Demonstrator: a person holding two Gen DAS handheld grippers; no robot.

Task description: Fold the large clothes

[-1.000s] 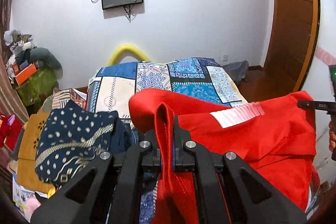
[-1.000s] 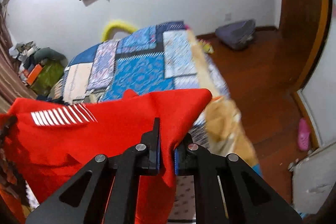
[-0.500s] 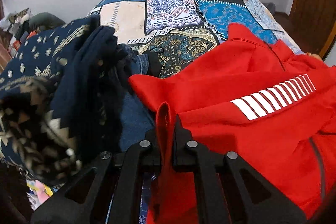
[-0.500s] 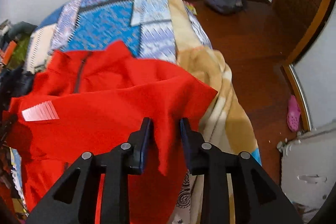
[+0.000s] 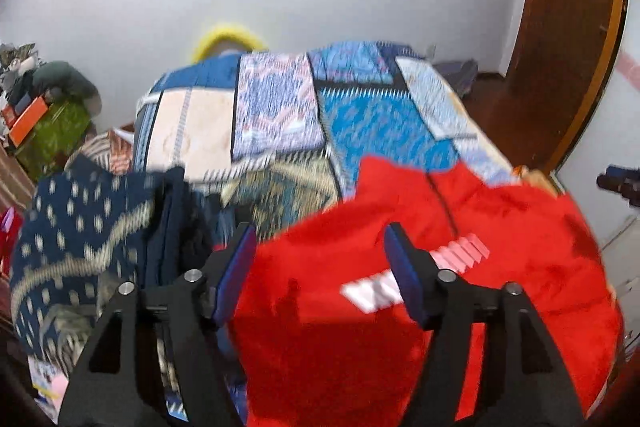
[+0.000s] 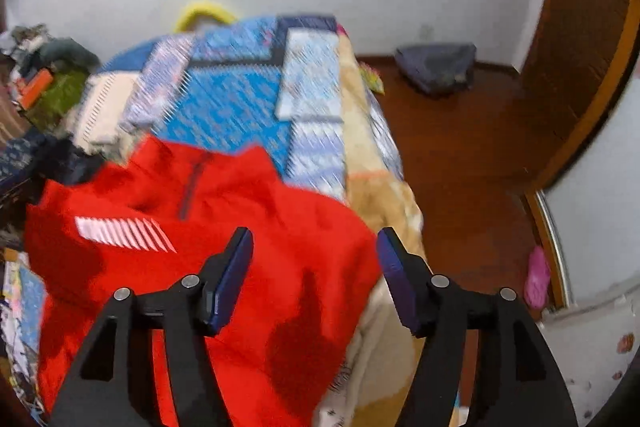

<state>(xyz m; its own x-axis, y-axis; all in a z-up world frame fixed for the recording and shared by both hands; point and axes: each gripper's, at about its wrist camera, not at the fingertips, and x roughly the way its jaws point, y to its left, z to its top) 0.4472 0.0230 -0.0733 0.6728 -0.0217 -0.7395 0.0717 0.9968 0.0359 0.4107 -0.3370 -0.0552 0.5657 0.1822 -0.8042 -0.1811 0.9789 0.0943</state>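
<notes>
Bright red fabric jacket (image 5: 400, 307) with a dark front zip and a patch of slanted white stripes lies spread and rumpled across the near end of the bed. Zip and collar point toward the far wall. Near edge drapes over the bed's end. Frames motion-blurred; finer folds unreadable.

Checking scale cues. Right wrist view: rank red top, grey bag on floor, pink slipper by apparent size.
As they appear in the right wrist view:
1. red top, nearest the camera, so its lead is exaggerated
2. grey bag, by the far wall
3. pink slipper, clearly smallest
</notes>
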